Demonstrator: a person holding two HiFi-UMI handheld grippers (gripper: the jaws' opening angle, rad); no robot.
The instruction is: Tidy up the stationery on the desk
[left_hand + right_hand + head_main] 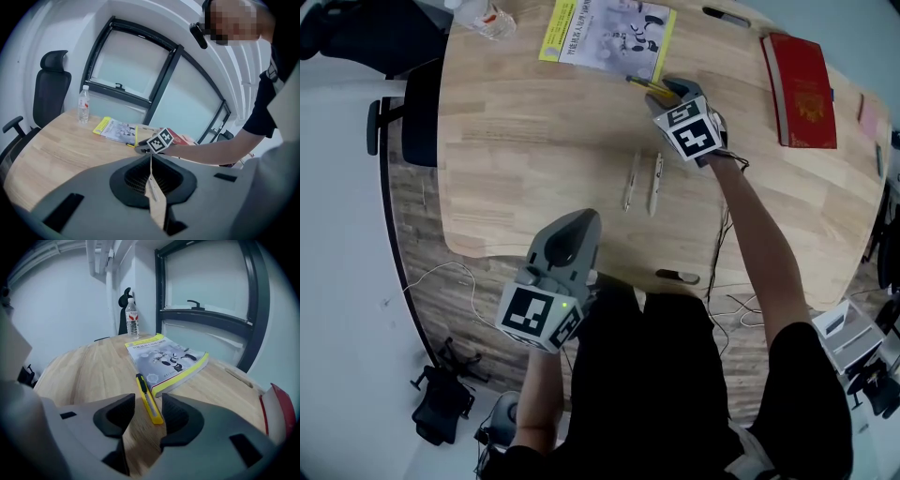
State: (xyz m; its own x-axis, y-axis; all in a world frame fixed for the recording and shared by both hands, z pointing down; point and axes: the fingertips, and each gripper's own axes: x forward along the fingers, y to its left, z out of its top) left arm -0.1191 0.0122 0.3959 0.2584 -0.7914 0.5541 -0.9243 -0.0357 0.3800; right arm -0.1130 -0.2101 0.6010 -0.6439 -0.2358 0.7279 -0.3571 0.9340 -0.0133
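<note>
A yellow utility knife point(647, 85) lies on the wooden desk point(534, 131) just below a yellow-edged book point(609, 36). My right gripper point(667, 90) is stretched out to it. In the right gripper view the knife point(144, 389) runs away from me, its near end between the open jaws of the right gripper point(148, 399), and the pads stand clear of it. Two pens point(631, 181) point(655, 184) lie side by side mid-desk. My left gripper point(579, 220) hangs over the desk's front edge; its jaws are shut and hold nothing point(151, 157).
A red book point(802, 89) lies at the right, a black marker point(725, 16) at the far edge, a water bottle point(483, 17) at the far left corner. A small dark object point(677, 277) rests near the front edge. An office chair point(49, 89) stands left of the desk.
</note>
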